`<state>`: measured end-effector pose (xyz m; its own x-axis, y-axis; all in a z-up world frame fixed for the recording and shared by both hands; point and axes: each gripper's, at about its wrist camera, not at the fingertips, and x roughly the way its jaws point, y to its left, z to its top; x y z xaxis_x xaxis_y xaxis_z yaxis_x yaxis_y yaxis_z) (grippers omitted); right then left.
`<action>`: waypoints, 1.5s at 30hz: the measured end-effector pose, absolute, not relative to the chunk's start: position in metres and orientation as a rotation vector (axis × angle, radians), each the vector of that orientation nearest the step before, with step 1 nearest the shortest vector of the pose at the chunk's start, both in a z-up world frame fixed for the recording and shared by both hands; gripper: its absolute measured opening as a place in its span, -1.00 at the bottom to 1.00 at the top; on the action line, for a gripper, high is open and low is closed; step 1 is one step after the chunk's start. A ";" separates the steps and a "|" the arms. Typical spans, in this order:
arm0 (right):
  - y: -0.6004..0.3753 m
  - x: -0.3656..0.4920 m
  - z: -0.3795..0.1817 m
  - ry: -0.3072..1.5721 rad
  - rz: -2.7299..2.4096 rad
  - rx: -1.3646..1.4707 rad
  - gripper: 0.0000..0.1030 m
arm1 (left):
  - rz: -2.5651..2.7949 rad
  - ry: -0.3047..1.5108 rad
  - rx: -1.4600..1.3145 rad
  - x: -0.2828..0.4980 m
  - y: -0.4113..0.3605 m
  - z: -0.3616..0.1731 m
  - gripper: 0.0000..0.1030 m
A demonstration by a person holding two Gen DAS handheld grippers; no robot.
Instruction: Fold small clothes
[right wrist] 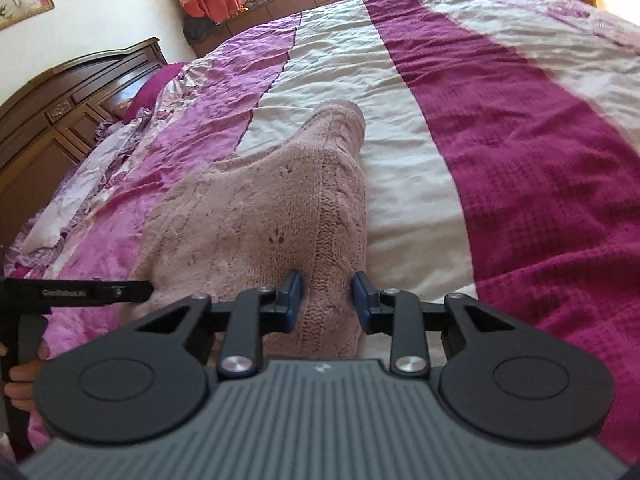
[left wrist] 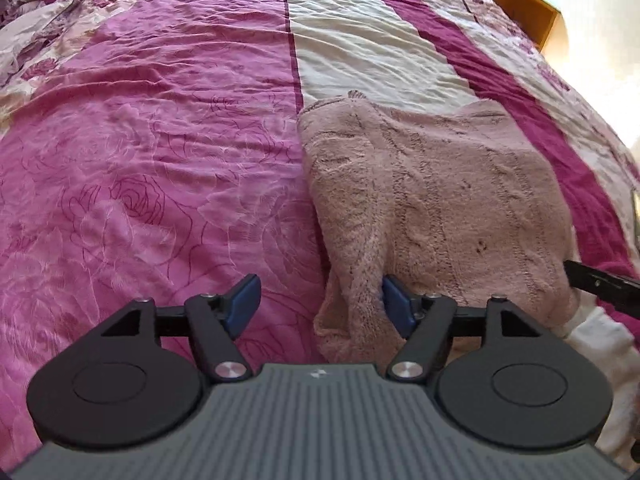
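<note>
Left gripper has its jaws spread wide, nothing clamped; the near-left corner of the pink knit garment lies between the blue pads, brushing the right-hand pad. Right gripper also stands apart, straddling the near-right corner of the same knit, with the fabric touching the left pad and a gap at the right one. Garment lies spread on the striped bedspread, directly ahead of both tools, its far end running away from them. Judgement: light, soft, floppy cable knit with no stiffness; it will sag and stretch between two grip points, and the fuzzy surface should give the pads good friction. Best hold looks like the near hem corners, one per gripper, biting through the full thickness so the lower layer doesn't stay behind. Risk: pinching the bedspread along with it, since both are soft and lie in contact.
</note>
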<state>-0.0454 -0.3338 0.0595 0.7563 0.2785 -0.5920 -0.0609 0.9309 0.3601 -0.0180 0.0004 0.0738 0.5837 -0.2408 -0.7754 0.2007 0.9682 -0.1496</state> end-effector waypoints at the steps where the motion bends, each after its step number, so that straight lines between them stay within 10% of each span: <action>1: -0.333 -0.048 0.062 0.683 0.184 0.319 -0.36 | -0.260 0.913 -0.054 -0.021 0.000 0.076 0.43; 7: -0.320 -0.070 0.071 0.636 0.142 0.247 0.27 | -0.229 0.884 -0.041 -0.053 -0.013 0.083 0.90; 13: -0.297 -0.095 0.067 0.628 0.130 0.170 0.46 | -0.200 0.862 -0.003 -0.077 -0.033 0.080 1.00; 45: -0.280 -0.107 0.053 0.644 0.079 0.150 0.47 | -0.159 0.937 0.034 -0.090 -0.057 0.052 1.00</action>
<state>-0.1066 -0.2801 0.0525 0.7972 0.1203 -0.5915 -0.0271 0.9861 0.1641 -0.0904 -0.0574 0.0518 0.5811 -0.1217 -0.8047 0.1510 0.9877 -0.0404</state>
